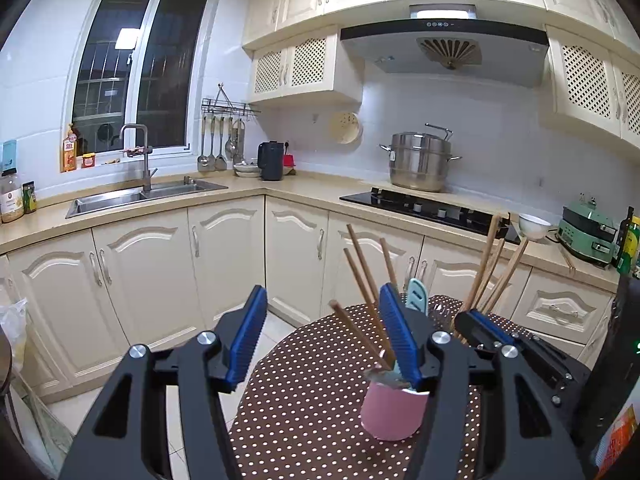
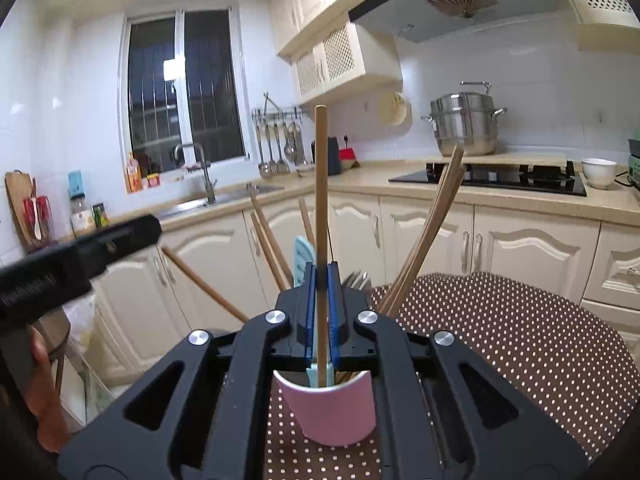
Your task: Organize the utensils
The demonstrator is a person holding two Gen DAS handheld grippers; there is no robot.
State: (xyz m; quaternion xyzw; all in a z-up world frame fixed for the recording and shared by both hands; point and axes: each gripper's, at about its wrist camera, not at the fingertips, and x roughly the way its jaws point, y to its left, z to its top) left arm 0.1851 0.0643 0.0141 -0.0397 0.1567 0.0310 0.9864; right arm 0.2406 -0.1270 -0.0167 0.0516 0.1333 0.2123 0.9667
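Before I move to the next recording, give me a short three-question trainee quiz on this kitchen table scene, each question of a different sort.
1. True or false: the right gripper is clamped on an upright wooden chopstick.
2. Multiple choice: where does that chopstick's lower end sit? A) in the steel sink B) over the pink cylindrical cup C) on the black hob
3. Fill in: the left gripper has its jaws ____, with nothing pressed between its blue ribbed pads.

Key: 1 true. 2 B; the cup stands on the brown polka-dot tablecloth and also holds a pale turquoise utensil. 3 open.
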